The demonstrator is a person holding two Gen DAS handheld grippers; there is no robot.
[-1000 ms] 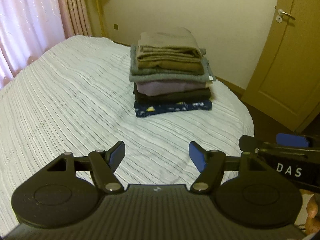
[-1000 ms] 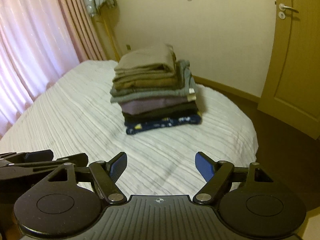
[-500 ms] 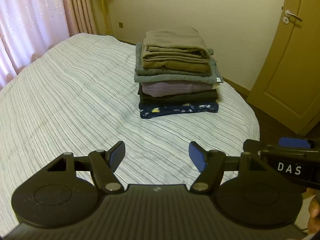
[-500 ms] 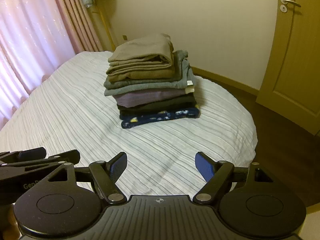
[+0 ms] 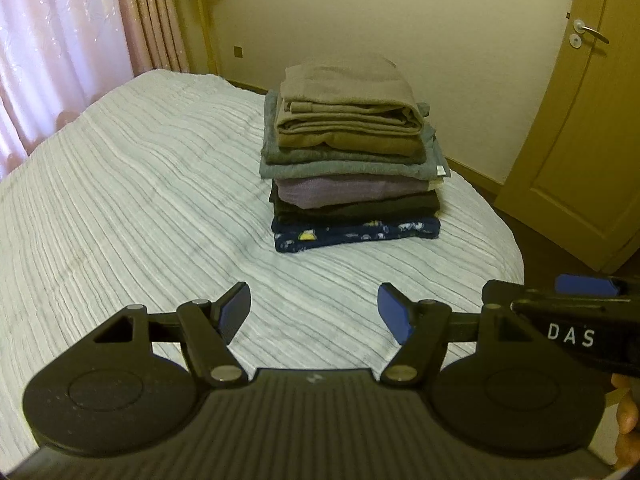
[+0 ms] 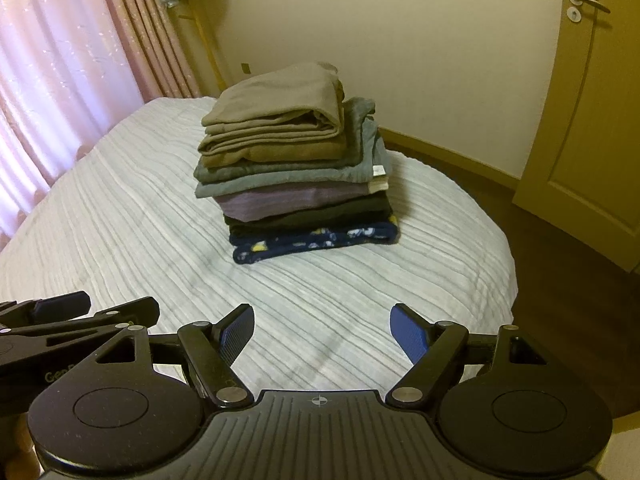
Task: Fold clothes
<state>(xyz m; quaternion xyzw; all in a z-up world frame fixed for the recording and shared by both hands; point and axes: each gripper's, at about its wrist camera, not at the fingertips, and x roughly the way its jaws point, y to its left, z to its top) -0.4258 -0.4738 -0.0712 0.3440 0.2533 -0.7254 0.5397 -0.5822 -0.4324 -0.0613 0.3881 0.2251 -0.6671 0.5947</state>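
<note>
Both tools, left tool (image 5: 314, 314) and right tool (image 6: 322, 330), hang released, tilted down over the bed (image 5: 140, 200).

- A stack of folded clothes (image 5: 350, 160) sits upright on the white ribbed bedspread (image 5: 140, 208), toward the far right part of the bed.
- Top to bottom: a tan folded garment (image 6: 280, 108), an olive-brown one, two grey-green layers with a small white tag at the right edge, a mauve piece, a black one.
- At the base lies a navy patterned fleece (image 6: 316, 242), its rolled edge facing the cameras.
</note>
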